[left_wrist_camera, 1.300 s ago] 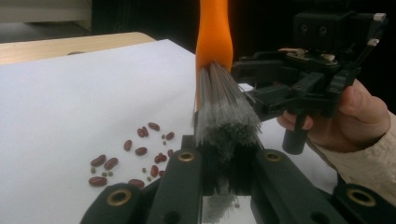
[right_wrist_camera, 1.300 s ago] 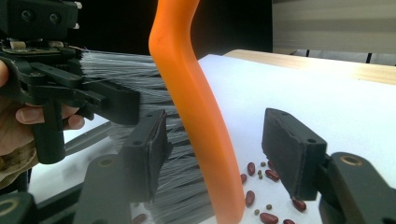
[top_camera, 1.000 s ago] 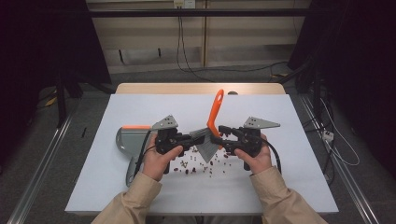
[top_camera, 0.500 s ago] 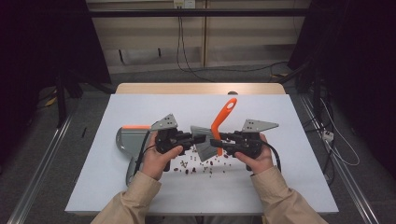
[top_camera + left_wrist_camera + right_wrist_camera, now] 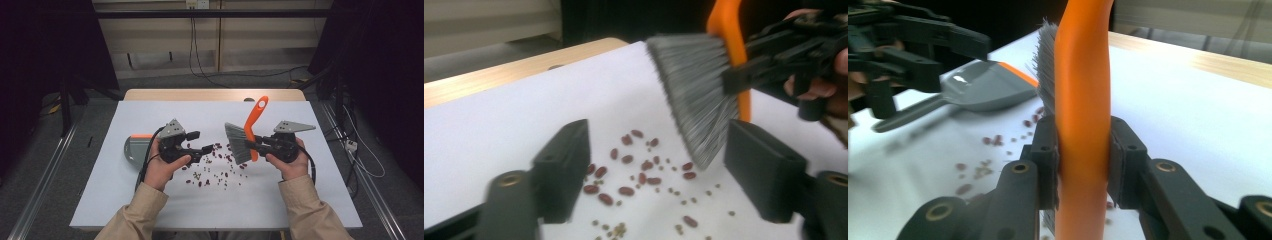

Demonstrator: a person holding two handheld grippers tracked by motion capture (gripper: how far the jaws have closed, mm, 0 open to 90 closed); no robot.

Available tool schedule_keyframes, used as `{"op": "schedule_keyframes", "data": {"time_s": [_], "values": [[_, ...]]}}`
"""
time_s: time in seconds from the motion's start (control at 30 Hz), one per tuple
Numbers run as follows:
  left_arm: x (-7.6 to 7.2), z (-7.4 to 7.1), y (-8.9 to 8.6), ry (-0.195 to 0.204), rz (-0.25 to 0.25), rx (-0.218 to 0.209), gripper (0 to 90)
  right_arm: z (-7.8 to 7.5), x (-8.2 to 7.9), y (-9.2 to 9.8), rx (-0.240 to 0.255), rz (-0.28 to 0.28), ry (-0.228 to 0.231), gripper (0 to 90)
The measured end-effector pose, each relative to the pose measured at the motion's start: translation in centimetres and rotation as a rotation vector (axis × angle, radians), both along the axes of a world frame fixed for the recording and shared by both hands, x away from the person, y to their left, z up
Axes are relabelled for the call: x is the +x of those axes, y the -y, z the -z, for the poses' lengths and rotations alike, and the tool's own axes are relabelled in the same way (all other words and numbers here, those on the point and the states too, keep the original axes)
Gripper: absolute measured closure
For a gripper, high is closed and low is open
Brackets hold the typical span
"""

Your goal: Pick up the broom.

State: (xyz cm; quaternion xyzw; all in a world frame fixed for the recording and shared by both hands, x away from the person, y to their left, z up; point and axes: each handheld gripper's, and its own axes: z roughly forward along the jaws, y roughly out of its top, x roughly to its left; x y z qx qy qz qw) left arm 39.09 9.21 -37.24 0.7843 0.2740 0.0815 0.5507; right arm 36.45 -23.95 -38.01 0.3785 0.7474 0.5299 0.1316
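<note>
A hand brush with an orange handle [image 5: 257, 112] and grey bristles [image 5: 236, 142] stands tilted over the white table. My right gripper [image 5: 251, 145] is shut on the lower handle [image 5: 1083, 75], the pads pressing both sides. My left gripper [image 5: 200, 141] hovers to the left of the bristles [image 5: 694, 95]. Its jaws have just been opening and stand open with nothing between them [image 5: 664, 172]. Several red beans and small seeds [image 5: 215, 165] lie scattered below both grippers [image 5: 624, 170]. A grey dustpan [image 5: 134, 148] with an orange edge lies flat behind the left hand [image 5: 983, 90].
The white table sheet [image 5: 150, 210] ends in a wooden edge [image 5: 210, 95] at the far side. Cables hang and trail on the floor beyond the table [image 5: 200, 55]. The person's sleeves come in from the bottom edge [image 5: 145, 210].
The two grippers were close together at the brush in the middle. The left gripper has opened and let go, and the right gripper has carried the brush away to the right.
</note>
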Motion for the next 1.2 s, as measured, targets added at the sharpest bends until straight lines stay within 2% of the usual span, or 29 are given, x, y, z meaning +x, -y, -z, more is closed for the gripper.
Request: {"op": "schedule_keyframes", "data": {"time_s": [0.07,0.2,0.3,0.37,0.53,0.63,0.7,0.8,0.9,1.0,1.1,1.2], "values": [[0.0,0.0,-0.3,0.010,-0.005,0.003,24.3,-0.1,0.1,0.6,-0.006,0.034,-0.007,69.7],[0.0,-0.1,-1.1,0.027,-0.023,0.040,20.1,-0.1,0.3,1.8,-0.009,0.085,-0.019,69.7],[0.0,0.0,-1.9,0.032,-0.051,0.040,19.1,0.0,0.4,2.5,-0.029,0.119,-0.024,69.7],[-0.1,0.0,-2.6,0.036,-0.070,0.042,17.7,-0.1,0.3,2.9,-0.062,0.146,-0.018,69.7],[0.0,0.2,-4.0,0.038,-0.094,0.045,16.8,-0.2,0.4,4.1,-0.128,0.211,-0.042,69.8],[0.0,0.3,-4.8,0.037,-0.103,0.056,16.8,-0.1,0.5,4.9,-0.149,0.250,-0.067,69.8],[0.0,0.4,-5.3,0.041,-0.109,0.049,16.8,0.0,0.7,5.3,-0.166,0.268,-0.084,69.8],[-0.1,0.5,-6.1,0.044,-0.121,0.053,16.8,0.2,1.1,5.3,-0.242,0.298,-0.111,69.8],[-0.2,0.8,-6.8,0.033,-0.133,0.041,16.8,0.6,1.8,5.1,-0.283,0.318,-0.135,69.7],[-0.1,1.0,-7.2,0.028,-0.150,0.039,16.8,1.4,2.7,4.7,-0.274,0.322,-0.150,70.2],[0.0,1.2,-7.4,0.026,-0.157,0.042,16.4,2.3,3.6,4.3,-0.215,0.315,-0.160,70.3],[0.0,1.2,-7.3,0.024,-0.156,0.043,16.0,2.8,4.3,3.8,-0.215,0.319,-0.143,70.0]]}}
